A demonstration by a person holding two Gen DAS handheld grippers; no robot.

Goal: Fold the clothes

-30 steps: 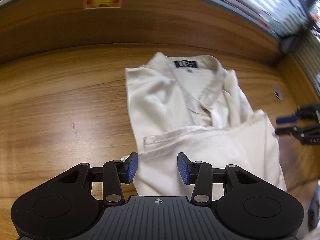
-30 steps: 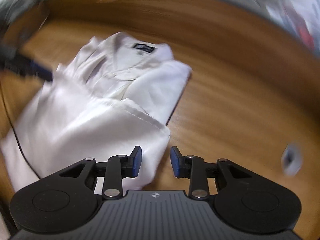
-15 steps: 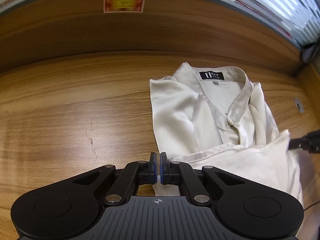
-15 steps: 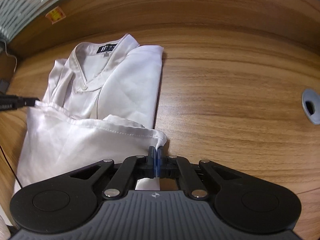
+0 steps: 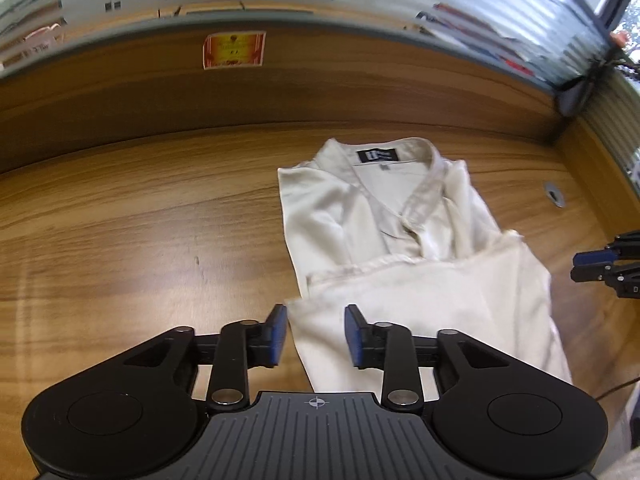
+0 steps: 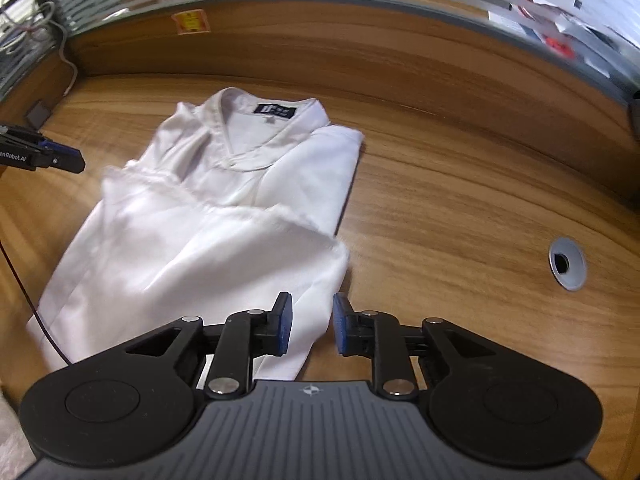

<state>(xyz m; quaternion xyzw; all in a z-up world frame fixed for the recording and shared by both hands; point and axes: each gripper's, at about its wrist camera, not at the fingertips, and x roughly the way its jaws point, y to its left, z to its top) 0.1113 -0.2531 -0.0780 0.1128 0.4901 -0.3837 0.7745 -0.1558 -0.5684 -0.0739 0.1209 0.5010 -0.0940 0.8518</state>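
Both tongs (image 5: 316, 334) (image 6: 312, 322) just parted, gripping nothing above shirt (image 6: 208, 216); grommet (image 6: 567, 263) lies well apart.

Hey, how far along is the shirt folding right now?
Partly done. The white shirt lies on the wooden desk with its bottom half already folded up toward the collar. Nothing is in hand: the left gripper and right gripper have just been opening, with no cloth pinched. Left: probably another fold, since it looks long.
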